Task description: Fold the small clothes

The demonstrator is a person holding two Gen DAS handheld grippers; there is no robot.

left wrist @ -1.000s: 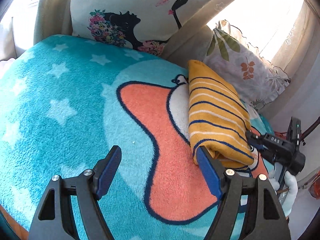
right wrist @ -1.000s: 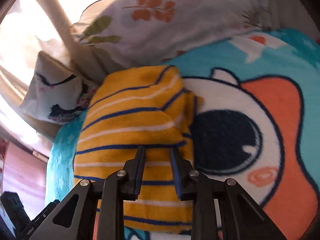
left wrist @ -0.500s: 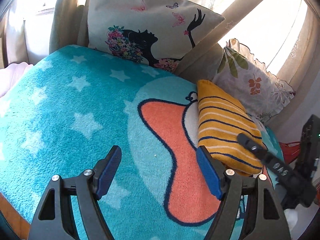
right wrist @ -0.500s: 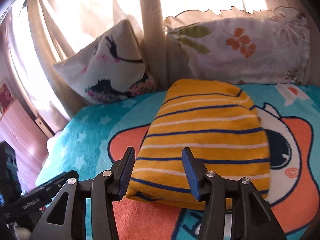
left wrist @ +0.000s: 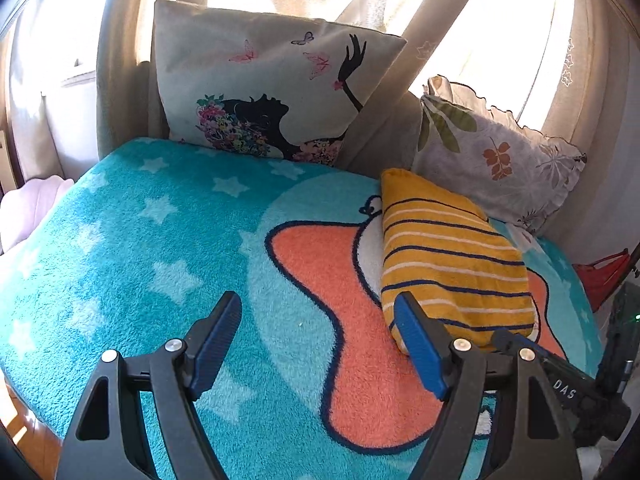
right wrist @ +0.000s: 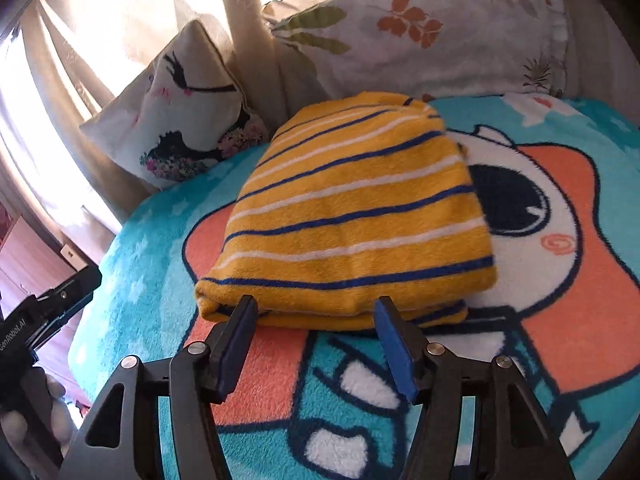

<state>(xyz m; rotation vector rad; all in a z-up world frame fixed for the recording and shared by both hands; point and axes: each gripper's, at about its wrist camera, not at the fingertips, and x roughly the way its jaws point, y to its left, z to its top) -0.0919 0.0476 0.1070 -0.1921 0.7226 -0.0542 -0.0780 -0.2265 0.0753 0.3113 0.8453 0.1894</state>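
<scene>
A folded yellow garment with blue and white stripes lies on the teal cartoon blanket, near the pillows. My right gripper hovers just in front of the garment's near folded edge, its jaws opening, with nothing pressed between the blue pads. My left gripper is open over bare blanket, its jaws still widening, the garment just right of its right finger. The right gripper's body shows at the lower right of the left wrist view.
Two pillows lean against the curtained window: one with a silhouette print, one with leaves. The blanket's edge drops off at the left. A red object sits beyond the right edge.
My right gripper has let go of the yellow garment, widened and drawn back from it. The left gripper lifted and tilted up, so more of the pillows shows.
</scene>
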